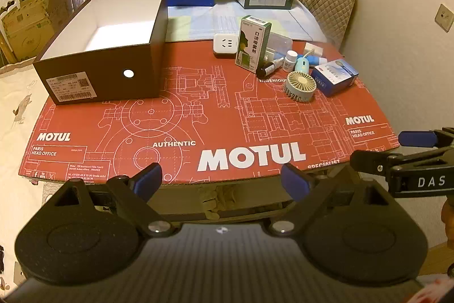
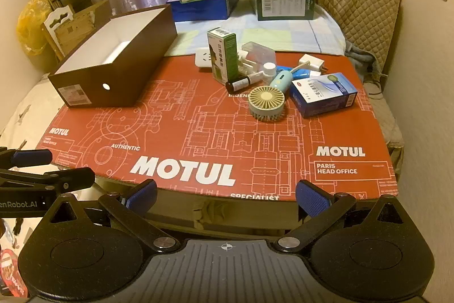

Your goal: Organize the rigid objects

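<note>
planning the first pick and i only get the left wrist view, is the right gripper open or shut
Observer: Open. The right gripper has its jaws wide apart with nothing between them, at the near edge of the red mat.
Operator: ok, whats the white thing behind the blue box
Observer: A white plug adapter, lying on the mat with its prongs showing.
Operator: and anything hiding behind the tall green box
Observer: Yes, a clear plastic case sits close behind it, to its right in the right wrist view.
</note>
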A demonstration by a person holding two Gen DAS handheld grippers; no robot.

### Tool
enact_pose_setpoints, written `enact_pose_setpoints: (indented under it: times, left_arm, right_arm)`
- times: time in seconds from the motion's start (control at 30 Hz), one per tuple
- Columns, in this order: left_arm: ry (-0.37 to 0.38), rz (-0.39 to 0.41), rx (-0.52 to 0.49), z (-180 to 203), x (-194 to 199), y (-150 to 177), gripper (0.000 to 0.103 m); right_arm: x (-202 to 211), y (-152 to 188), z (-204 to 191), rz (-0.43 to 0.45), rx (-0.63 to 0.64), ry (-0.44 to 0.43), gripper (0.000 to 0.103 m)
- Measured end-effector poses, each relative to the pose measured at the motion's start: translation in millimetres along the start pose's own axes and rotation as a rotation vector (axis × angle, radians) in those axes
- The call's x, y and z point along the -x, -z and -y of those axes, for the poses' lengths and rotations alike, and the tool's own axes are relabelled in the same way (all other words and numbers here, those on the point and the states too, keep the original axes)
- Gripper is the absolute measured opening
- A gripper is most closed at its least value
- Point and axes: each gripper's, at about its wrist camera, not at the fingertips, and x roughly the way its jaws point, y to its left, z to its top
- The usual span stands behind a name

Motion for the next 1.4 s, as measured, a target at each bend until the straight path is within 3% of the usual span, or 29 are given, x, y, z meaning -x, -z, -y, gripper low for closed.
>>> enact_pose_setpoints:
  times: [1.4]
  left_arm:
    - [-0.015, -0.019, 0.015, 4.2, -6.1, -10.3, 0.089]
  right_arm:
    - [-5.8, -9.0, 10.8, -0.010, 0.004, -0.006, 0.101]
